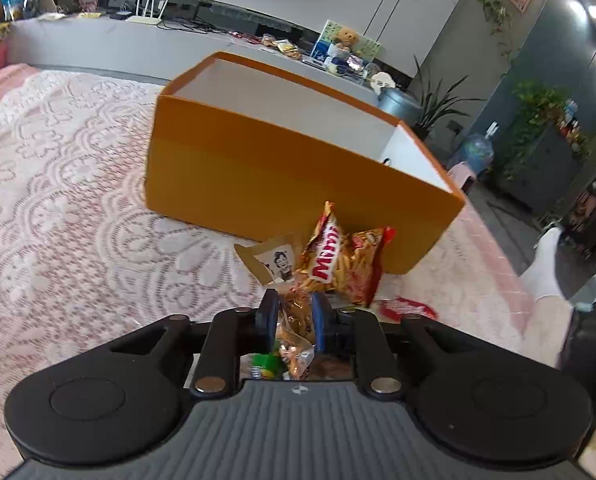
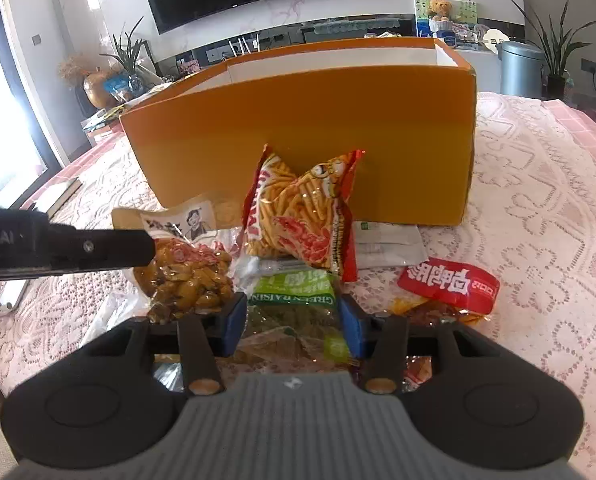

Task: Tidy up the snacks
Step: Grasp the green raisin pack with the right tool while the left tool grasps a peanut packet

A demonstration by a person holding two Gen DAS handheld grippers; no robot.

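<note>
**A:** What have you got in your left gripper [image 1: 294, 312]?

**Me:** A clear, crinkly plastic bag of brown glazed snack pieces [image 1: 296, 332]. My 2 blue pads are clenched tight on its bunched neck. In the right wrist view the same bag [image 2: 186, 280] bulges full and lumpy, with a kraft-paper header card printed with a small portrait [image 2: 178, 220] at its top.

**A:** And the right gripper [image 2: 294, 320]?

**Me:** Its jaws stand partly apart around a green-labelled clear packet of green raisins [image 2: 294, 304], which lies flat on the table. The packet is between the pads, but I cannot tell whether they press on it.

**A:** What else is in the pile?

**Me:** A puffy, glossy red-and-orange foil bag of stick snacks [image 2: 302, 216] stands upright just behind the raisins, leaning against the box. To the right lies a red wrapper with white characters [image 2: 450, 284], and behind it a flat pale grey-white sachet [image 2: 390, 244].

**A:** The box?

**Me:** A large rectangular orange cardboard box [image 2: 298, 136], open-topped, smooth outside, white inside. From the left wrist view only its white inner walls show; its floor is hidden, so I cannot tell what it holds.

**A:** What is underneath?

**Me:** A white lace tablecloth with scalloped floral patterns over pink fabric [image 1: 78, 200].
</note>
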